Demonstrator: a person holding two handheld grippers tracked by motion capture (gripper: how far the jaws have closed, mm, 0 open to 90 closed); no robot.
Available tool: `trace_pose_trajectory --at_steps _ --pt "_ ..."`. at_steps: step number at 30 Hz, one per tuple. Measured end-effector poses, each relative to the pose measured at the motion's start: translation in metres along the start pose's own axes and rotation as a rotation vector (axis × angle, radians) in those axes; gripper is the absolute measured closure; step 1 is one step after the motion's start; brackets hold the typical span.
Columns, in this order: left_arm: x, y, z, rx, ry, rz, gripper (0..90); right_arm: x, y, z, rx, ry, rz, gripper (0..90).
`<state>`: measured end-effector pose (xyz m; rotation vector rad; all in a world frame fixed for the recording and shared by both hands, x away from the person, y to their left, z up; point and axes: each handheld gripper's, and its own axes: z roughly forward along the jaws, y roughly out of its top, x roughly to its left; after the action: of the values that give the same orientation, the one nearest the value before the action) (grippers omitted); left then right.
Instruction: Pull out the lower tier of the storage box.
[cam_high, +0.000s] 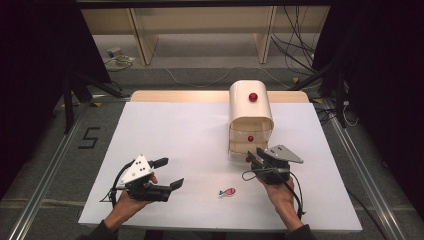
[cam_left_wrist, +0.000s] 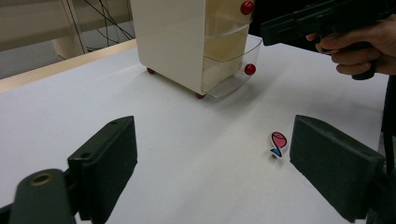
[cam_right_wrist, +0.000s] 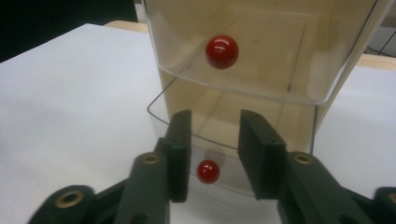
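right gripper (cam_high: 254, 157), held in the person's right hand (cam_high: 280, 192), sits at the front of a small cream drawer cabinet (cam_high: 250, 112) on the white table (cam_high: 170, 130). in the right gripper view its 2 black jaws stand slightly parted, 1 on each side of the red ball knob (cam_right_wrist: 208, 171) of the lowest clear drawer (cam_right_wrist: 205, 140), close to the knob but not pressed on it as far as can be seen. that drawer is pulled out a little from the cabinet front. above it, another clear drawer carries its own red knob (cam_right_wrist: 222, 51). the cabinet's rounded top has 1 more red knob (cam_high: 253, 97), and small red feet (cam_left_wrist: 200, 95) show under it in the left gripper view.

left gripper (cam_high: 169, 174), in the left hand (cam_high: 131, 199), rests low over the table well apart from the cabinet, its jaws spread wide and holding nothing. a small pink and blue fish-shaped sticker or toy (cam_high: 227, 192) lies flat on the table between the 2 grippers, near the person's edge.

on the grey floor to the left of the table, a dark marking reads "5" (cam_high: 89, 137).
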<state>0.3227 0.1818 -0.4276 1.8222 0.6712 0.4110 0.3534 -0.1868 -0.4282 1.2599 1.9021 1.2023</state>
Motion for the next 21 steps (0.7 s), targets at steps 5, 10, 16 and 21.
trace_pose_trajectory --at_steps 5,10,16,21 --pt "0.0 0.0 0.0 0.0 -0.001 -0.003 14.7 -0.002 0.003 0.003 -0.008 0.004 -0.018 81.5" --pt "0.0 0.0 0.0 0.001 -0.001 -0.004 14.7 -0.007 0.005 0.011 0.005 -0.005 -0.006 90.0" --pt "0.0 0.0 0.0 0.001 -0.001 -0.003 14.7 -0.007 0.005 0.018 0.025 0.003 -0.014 90.0" --pt "0.0 0.0 0.0 0.003 -0.002 0.0 14.7 -0.008 0.005 0.024 0.044 0.001 -0.021 90.0"
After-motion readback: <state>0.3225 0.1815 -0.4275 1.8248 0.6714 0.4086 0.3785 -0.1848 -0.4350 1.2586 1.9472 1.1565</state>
